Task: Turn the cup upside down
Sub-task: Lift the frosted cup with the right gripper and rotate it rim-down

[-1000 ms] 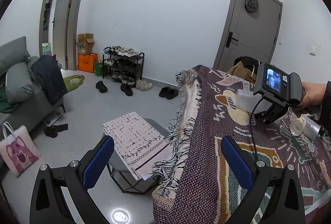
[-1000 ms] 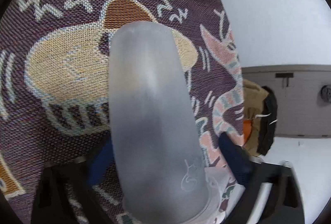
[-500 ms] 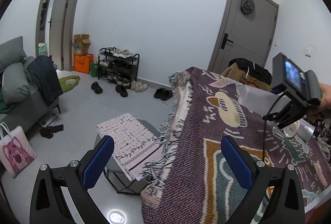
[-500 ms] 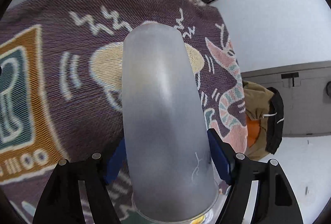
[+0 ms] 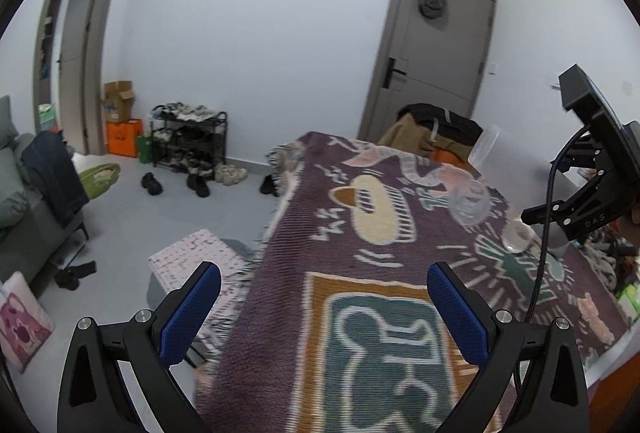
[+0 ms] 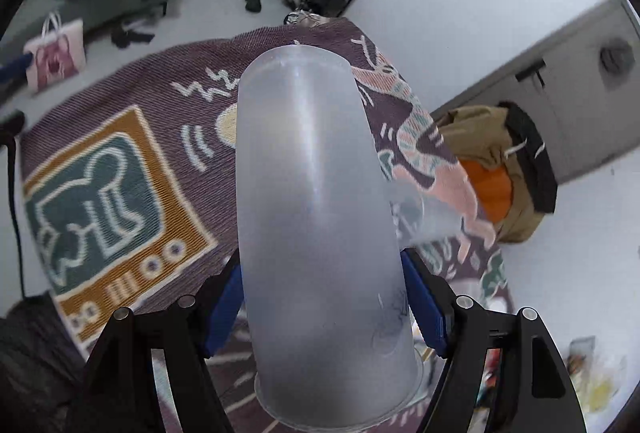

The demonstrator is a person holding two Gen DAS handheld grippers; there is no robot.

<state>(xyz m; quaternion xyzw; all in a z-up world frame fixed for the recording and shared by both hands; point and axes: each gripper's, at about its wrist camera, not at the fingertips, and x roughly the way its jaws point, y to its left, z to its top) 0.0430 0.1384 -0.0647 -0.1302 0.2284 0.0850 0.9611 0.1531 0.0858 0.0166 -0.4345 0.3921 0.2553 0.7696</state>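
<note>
A tall frosted translucent plastic cup fills the right wrist view, held between the blue pads of my right gripper, which is shut on it. The cup is lifted clear of the patterned purple blanket and lies tilted along the fingers, its closed base pointing away and its rim nearest the camera. In the left wrist view the same cup hangs in the air at the right, under the right gripper's body. My left gripper is open and empty above the blanket's near edge.
Two small clear glass cups sit on the blanket below the held cup. A small stool with a patterned cloth stands left of the table. A shoe rack, sofa and grey door lie beyond.
The right gripper has lifted the cup up off the blanket and swung it so more of the room shows. The left gripper has shifted toward the table.
</note>
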